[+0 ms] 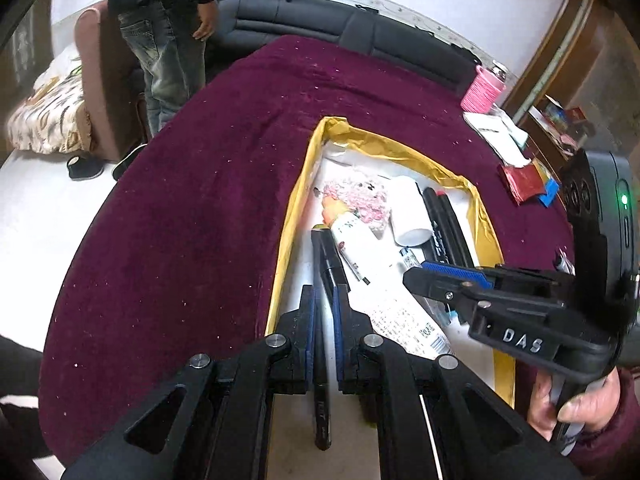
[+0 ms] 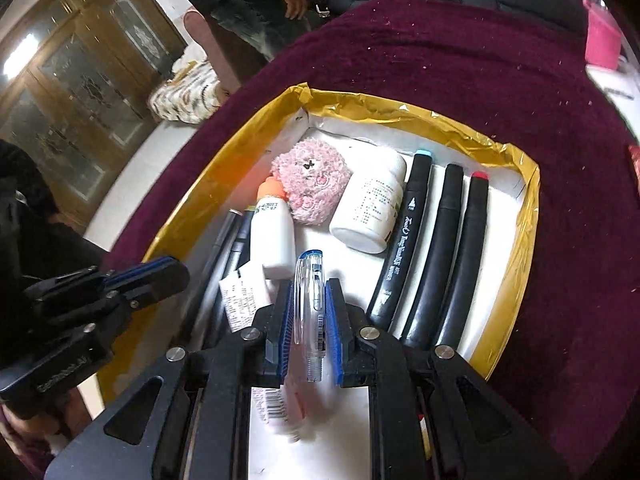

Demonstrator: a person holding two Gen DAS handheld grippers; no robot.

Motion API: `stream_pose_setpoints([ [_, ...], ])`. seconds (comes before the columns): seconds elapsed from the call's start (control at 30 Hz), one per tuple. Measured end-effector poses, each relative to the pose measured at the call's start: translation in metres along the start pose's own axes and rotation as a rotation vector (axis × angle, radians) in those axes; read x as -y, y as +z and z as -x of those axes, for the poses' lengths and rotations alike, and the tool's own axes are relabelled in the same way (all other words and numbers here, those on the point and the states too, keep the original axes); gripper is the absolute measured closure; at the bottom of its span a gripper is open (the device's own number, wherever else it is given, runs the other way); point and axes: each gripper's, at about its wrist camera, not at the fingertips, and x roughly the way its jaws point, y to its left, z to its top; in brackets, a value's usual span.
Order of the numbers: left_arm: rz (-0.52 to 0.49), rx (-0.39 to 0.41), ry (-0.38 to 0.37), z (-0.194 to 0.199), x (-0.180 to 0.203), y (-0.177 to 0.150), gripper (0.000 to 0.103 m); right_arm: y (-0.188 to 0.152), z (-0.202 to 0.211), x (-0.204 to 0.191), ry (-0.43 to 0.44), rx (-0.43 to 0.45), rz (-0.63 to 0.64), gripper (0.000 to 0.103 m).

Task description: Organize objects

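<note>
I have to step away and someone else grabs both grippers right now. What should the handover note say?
Left gripper: shut on a black pen, over the tray's left side.
Right gripper: jaws around a clear pen, apparently gripped.
Yellow-rimmed tray already holds three black markers, white bottle, orange-capped bottle, pink plush.
Left: set both pens down in the tray.
</note>
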Motion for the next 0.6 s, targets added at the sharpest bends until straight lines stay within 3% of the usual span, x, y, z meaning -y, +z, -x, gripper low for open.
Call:
stream_pose_setpoints([
  [0.13,0.052,0.013,-0.072,0.005,-0.003,-0.001,0.074,-0.002,0.003,-0.003,-0.007,0.002,-0.019,0.089],
  [0.2,0.041,0.042,-0.047,0.014,0.002,-0.003,0.058,-0.003,0.009,-0.001,0.004,0.023,-0.020,0.088],
  [0.23,0.031,0.058,-0.039,0.019,0.005,-0.005,0.056,-0.003,0.012,-0.001,0.000,0.036,-0.017,0.085],
  [0.43,-0.034,0.157,0.149,0.048,0.039,-0.011,0.046,-0.008,0.039,0.002,-0.012,0.111,-0.009,0.079],
  [0.6,-0.070,0.305,0.314,0.075,0.068,-0.024,0.043,-0.029,0.075,0.011,-0.050,0.226,0.000,0.063],
])
